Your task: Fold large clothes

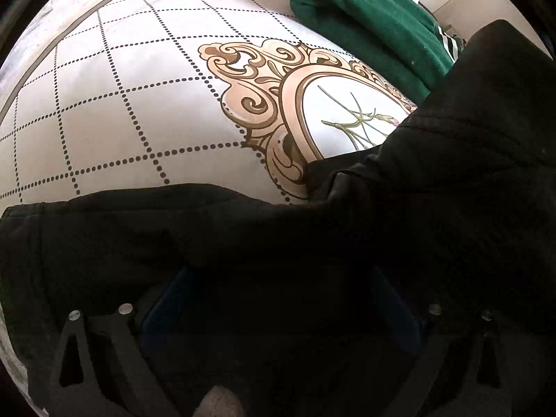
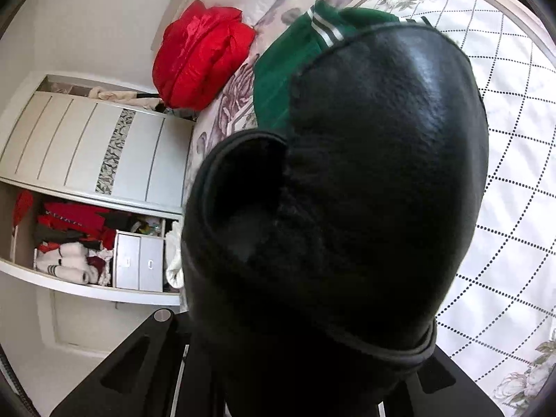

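A large black jacket (image 1: 451,180) lies on the patterned bed cover (image 1: 114,111). In the left wrist view its fabric drapes over my left gripper (image 1: 278,299), whose blue pads (image 1: 166,305) stand apart with cloth bunched between and over them; the tips are hidden. In the right wrist view the same jacket (image 2: 375,160), leather outside and fleece inside, hangs bunched in front of the camera from my right gripper (image 2: 305,375), which is shut on it. The fingertips are hidden by the fabric.
A folded green garment (image 1: 368,24) lies further along the bed, also in the right wrist view (image 2: 281,80). A red puffer jacket (image 2: 201,55) sits at the bed's edge. A white wardrobe (image 2: 90,146) with open shelves of clothes stands beyond the bed.
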`<state>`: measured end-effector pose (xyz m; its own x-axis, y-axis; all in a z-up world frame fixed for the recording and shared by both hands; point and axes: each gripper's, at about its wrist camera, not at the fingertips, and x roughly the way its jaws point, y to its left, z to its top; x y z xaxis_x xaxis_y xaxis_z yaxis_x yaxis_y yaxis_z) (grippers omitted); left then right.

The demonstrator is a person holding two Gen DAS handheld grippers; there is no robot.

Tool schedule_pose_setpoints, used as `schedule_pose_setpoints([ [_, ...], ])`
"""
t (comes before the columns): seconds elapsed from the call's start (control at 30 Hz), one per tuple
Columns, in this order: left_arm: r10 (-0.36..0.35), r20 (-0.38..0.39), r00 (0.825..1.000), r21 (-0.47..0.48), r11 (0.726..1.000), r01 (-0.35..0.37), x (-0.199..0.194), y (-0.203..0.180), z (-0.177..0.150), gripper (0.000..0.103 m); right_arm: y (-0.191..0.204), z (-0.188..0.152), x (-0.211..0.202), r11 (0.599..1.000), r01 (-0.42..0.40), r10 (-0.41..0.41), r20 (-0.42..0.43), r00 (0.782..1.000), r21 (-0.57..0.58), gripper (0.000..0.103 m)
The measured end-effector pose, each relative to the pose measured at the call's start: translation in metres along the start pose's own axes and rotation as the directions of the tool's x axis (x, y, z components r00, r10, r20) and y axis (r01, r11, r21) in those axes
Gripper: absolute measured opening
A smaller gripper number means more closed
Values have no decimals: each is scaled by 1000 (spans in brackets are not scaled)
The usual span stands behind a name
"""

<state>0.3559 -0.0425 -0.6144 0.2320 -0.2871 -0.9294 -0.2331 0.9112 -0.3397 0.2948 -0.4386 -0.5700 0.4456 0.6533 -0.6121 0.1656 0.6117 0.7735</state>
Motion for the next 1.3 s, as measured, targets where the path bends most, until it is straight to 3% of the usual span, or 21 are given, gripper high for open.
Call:
schedule_pose_setpoints([
  [0.17, 19, 11, 1000, -36, 999, -18, -23, 20, -4, 103, 13, -4, -3, 1000, 16, -16, -8, 1000, -19, 16],
  [0.3, 70, 100, 992, -157, 986, -54, -80, 60, -19, 103, 27, -19, 2, 994, 52, -54, -12, 998, -92, 16],
  [0.47, 186, 166, 969, -351, 929, -118, -162, 136, -63, 103, 80, -51, 28, 964, 69, -89, -68, 994, -258, 16],
  [0.7, 382, 154, 911, -484, 833, -267, -241, 221, -145, 103, 150, -151, 115, 846, 3, -155, -241, 958, -533, 17],
  [0.77, 429, 145, 892, -525, 797, -298, -255, 238, -164, 103, 153, -191, 148, 815, -7, -205, -300, 932, -579, 17],
  [0.9, 474, 151, 867, -584, 751, -309, -275, 255, -184, 103, 138, -263, 211, 795, -25, -328, -464, 823, -606, 22],
  [0.93, 478, 154, 865, -592, 745, -307, -276, 253, -183, 103, 133, -275, 223, 796, -29, -354, -505, 787, -604, 28],
  [0.97, 483, 160, 861, -603, 739, -302, -280, 254, -185, 103, 127, -288, 234, 802, -40, -379, -558, 738, -597, 38],
  [1.03, 477, 182, 860, -618, 736, -277, -287, 252, -186, 103, 123, -295, 236, 837, -96, -342, -652, 676, -538, 57],
  [1.1, 465, 208, 861, -627, 739, -248, -294, 250, -183, 103, 125, -290, 220, 848, -141, -303, -684, 664, -512, 64],
  [1.17, 443, 234, 865, -625, 750, -215, -297, 246, -178, 103, 124, -275, 199, 882, -184, -227, -733, 641, -435, 81],
  [1.2, 433, 242, 868, -621, 756, -204, -298, 244, -175, 103, 121, -264, 186, 896, -181, -207, -741, 638, -406, 82],
  [1.27, 406, 266, 874, -606, 776, -176, -296, 234, -167, 103, 121, -244, 166, 912, -167, -189, -743, 642, -376, 82],
  [1.3, 396, 273, 877, -595, 786, -169, -292, 228, -162, 103, 119, -226, 150, 920, -163, -166, -730, 663, -358, 82],
])
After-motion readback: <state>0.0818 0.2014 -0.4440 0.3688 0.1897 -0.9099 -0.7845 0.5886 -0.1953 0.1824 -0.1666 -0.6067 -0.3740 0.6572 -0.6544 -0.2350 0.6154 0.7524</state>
